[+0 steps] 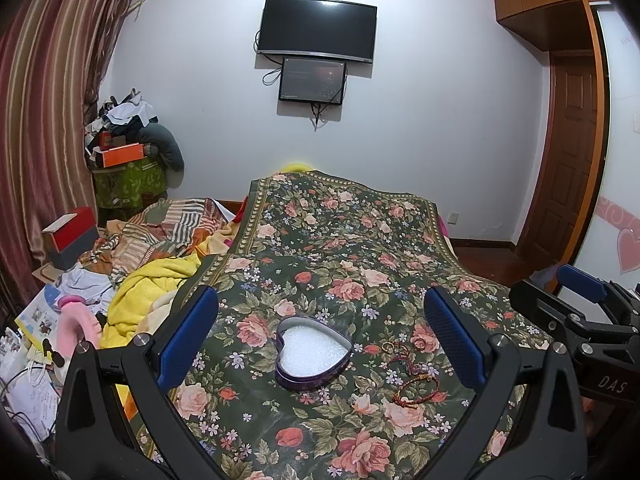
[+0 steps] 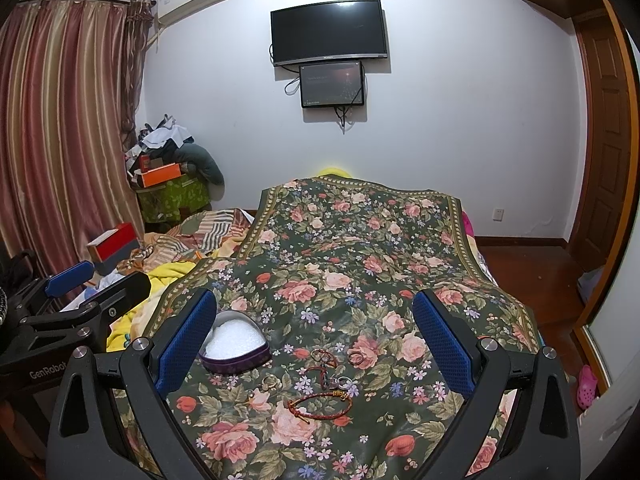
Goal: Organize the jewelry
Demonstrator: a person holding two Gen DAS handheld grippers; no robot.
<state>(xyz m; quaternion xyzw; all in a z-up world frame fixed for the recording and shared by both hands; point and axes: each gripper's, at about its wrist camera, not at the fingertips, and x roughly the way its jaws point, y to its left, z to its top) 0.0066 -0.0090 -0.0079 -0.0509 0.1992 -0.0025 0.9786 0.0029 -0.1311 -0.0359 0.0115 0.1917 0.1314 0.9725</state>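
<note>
A purple heart-shaped tin (image 1: 313,354) with white foam inside sits open on the floral cloth (image 1: 340,240). It also shows in the right wrist view (image 2: 236,344). To its right lie a red braided bracelet (image 1: 416,390), a thin red cord and several rings (image 1: 387,346). In the right wrist view the bracelet (image 2: 320,405) and rings (image 2: 355,358) lie between the fingers. My left gripper (image 1: 320,340) is open and empty, above the tin. My right gripper (image 2: 316,340) is open and empty, above the jewelry.
The cloth covers a bed. Crumpled yellow and striped bedding (image 1: 160,272), a red box (image 1: 70,236) and papers lie to the left. A wall with two screens (image 1: 316,30) is behind, a wooden door (image 1: 572,160) at right.
</note>
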